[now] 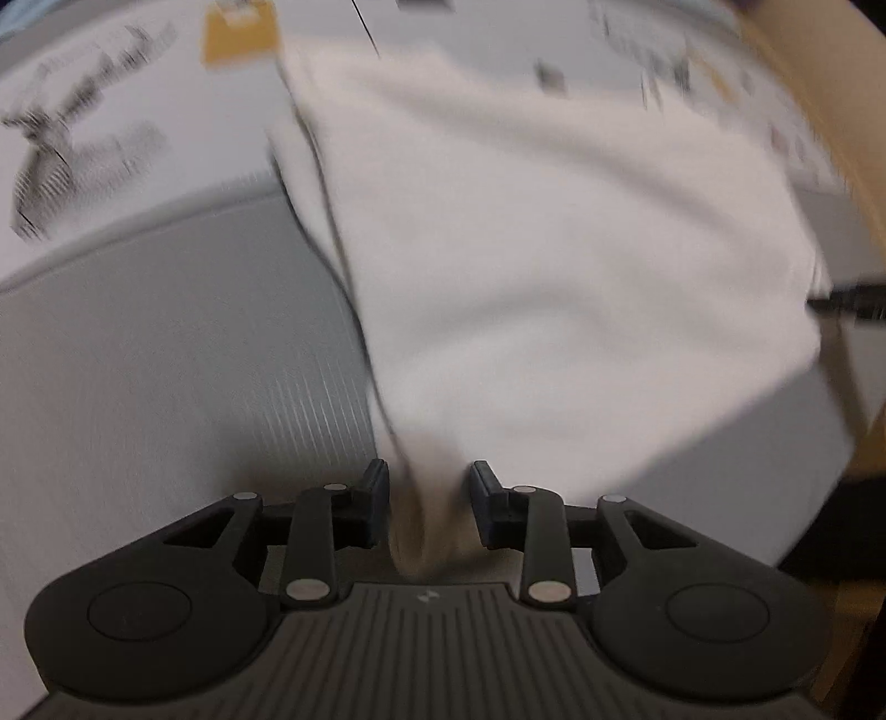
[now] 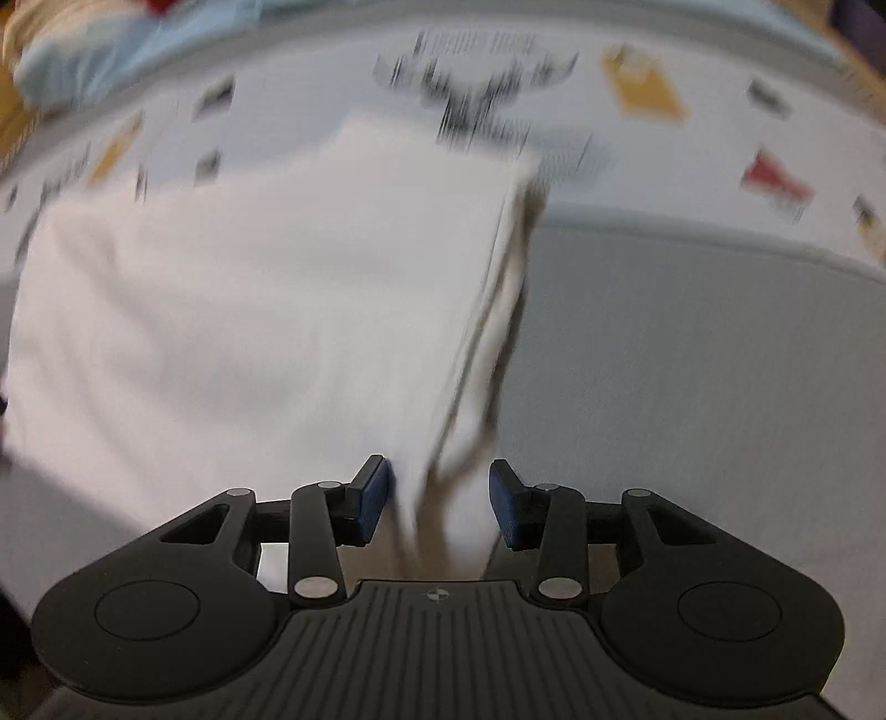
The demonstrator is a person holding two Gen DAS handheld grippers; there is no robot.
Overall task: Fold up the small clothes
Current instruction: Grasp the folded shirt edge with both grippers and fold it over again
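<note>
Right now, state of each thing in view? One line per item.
left gripper: open, cloth corner between the pads, gaps on both sides.
right gripper: open, cloth edge between the pads, not pinched.
white garment: folded, layered edges visible, lying on the surface.
grey mat: flat, partly covered by the garment.

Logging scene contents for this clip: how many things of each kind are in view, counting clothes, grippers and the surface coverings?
White garment: 1
Grippers: 2, left gripper and right gripper, each with cloth between open fingers
Grey mat: 1
Printed table cover: 1
Light blue cloth at the far edge: 1, too blurred to identify
Total: 6
</note>
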